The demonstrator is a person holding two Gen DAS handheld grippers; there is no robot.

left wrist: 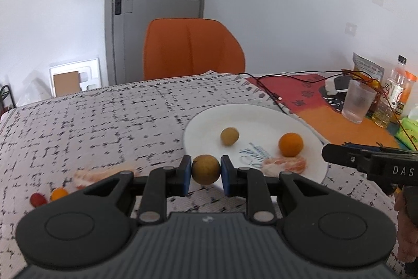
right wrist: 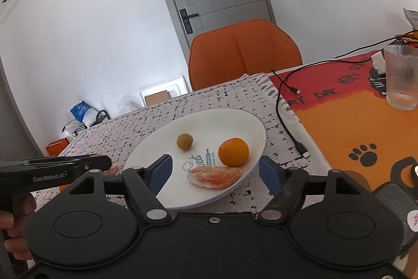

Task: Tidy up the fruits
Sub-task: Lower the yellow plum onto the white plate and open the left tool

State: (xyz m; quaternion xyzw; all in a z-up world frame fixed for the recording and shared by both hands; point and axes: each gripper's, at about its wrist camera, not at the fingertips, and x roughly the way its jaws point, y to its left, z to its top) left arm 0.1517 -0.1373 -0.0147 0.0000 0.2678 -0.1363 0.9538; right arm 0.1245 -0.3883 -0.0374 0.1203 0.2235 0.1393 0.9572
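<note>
Left tool (left wrist: 206,170), level at lower centre, pinches a brownish round fruit (left wrist: 205,169) beside the plate (left wrist: 209,122) rim; right tool (right wrist: 216,171) gapes empty over the plate's near edge.

Around the white plate (right wrist: 156,145): an olive-brown round fruit (left wrist: 205,169) between blue pads (left wrist: 186,171), an orange mandarin (right wrist: 233,151) on it — beneath, a white cloth (left wrist: 104,117) flecked with black dashes.

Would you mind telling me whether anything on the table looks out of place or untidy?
Some fruit lies off the plate: a peeled citrus piece, a small orange fruit and a red one sit loose on the tablecloth. A black cable also trails across the table beside the plate.
</note>
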